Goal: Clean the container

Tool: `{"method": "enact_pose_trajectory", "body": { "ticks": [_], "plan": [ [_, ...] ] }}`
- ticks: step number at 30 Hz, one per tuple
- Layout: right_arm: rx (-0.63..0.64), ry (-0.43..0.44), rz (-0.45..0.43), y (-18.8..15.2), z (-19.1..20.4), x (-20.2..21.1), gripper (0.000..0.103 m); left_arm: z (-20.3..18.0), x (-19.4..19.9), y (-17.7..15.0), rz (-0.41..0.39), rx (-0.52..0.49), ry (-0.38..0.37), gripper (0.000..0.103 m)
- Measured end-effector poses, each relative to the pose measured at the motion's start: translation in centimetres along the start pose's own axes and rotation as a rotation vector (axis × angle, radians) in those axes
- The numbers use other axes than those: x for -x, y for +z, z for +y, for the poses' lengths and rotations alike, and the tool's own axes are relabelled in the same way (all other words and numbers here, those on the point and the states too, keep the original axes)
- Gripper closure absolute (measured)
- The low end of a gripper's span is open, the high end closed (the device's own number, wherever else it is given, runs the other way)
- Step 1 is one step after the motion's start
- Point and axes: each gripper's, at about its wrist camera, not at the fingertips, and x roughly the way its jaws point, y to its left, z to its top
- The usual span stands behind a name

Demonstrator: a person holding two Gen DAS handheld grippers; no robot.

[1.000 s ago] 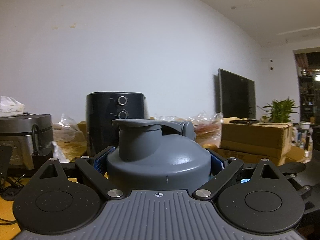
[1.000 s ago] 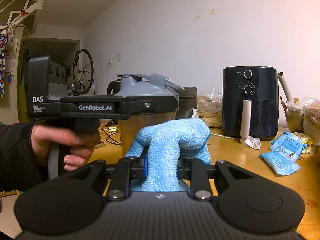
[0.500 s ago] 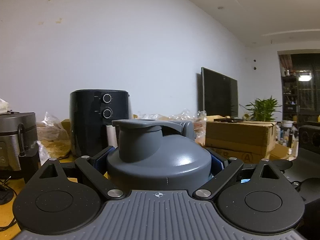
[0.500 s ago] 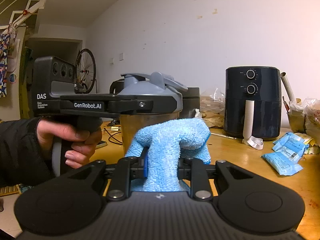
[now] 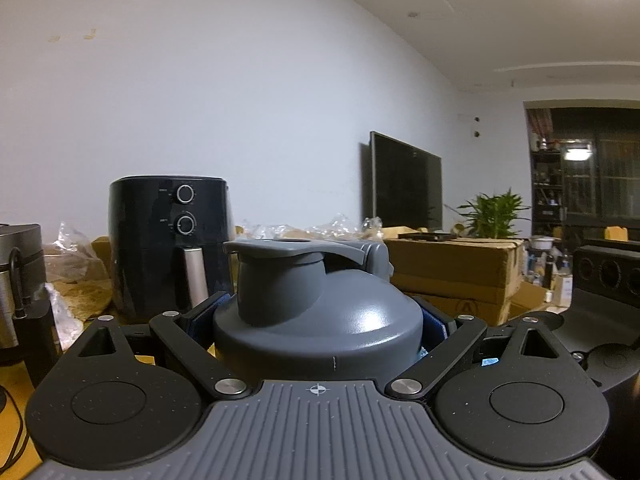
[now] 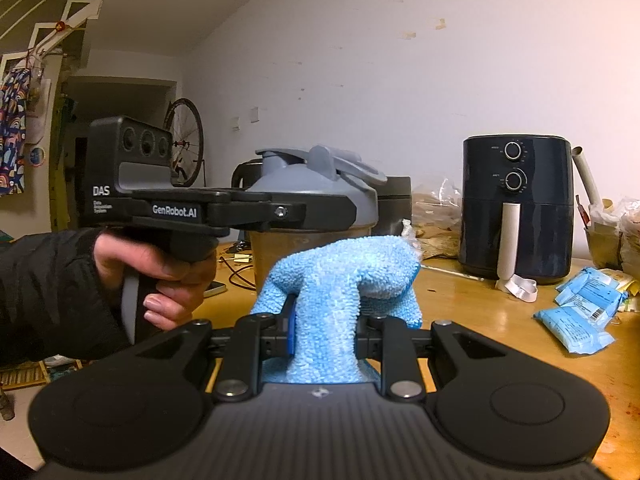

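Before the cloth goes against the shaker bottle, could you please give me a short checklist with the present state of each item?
1. Left gripper clamped around the bottle lid: ok.
2. Bottle upright: ok.
3. Right gripper shut on the blue cloth: ok.
4. Cloth touching the bottle wall: cannot tell; it sits in front of the bottle, contact hidden.
5. Lid flip cap closed: cannot tell.
6. Bottle resting on the table: cannot tell, its base is hidden behind the cloth.
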Motion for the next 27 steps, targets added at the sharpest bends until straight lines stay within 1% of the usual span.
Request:
{"method": "enact_pose_trajectory", "body": {
  "ticks": [5,12,19,24,27],
  "plan": [
    [0.008,0.022,-0.007,0.1,0.3,0.0,0.081,0.4,-0.1,-0.1,0.002,-0.004,-0.043,0.008],
    [-0.006,0.029,-0.030,0.1,0.4,0.3,0.082,0.8,-0.2,-0.2,0.006,-0.008,-0.088,0.008],
    [-0.027,0.030,-0.081,0.2,0.5,0.9,0.082,0.9,-0.3,-0.1,0.015,-0.014,-0.106,0.008],
    [-0.028,0.020,-0.124,0.4,0.7,1.1,0.082,0.9,-0.5,-0.1,0.015,-0.014,-0.106,0.008],
    [-0.023,0.011,-0.135,0.5,0.8,1.1,0.083,0.9,-0.5,-0.1,0.015,-0.014,-0.106,0.008]
  ]
}}
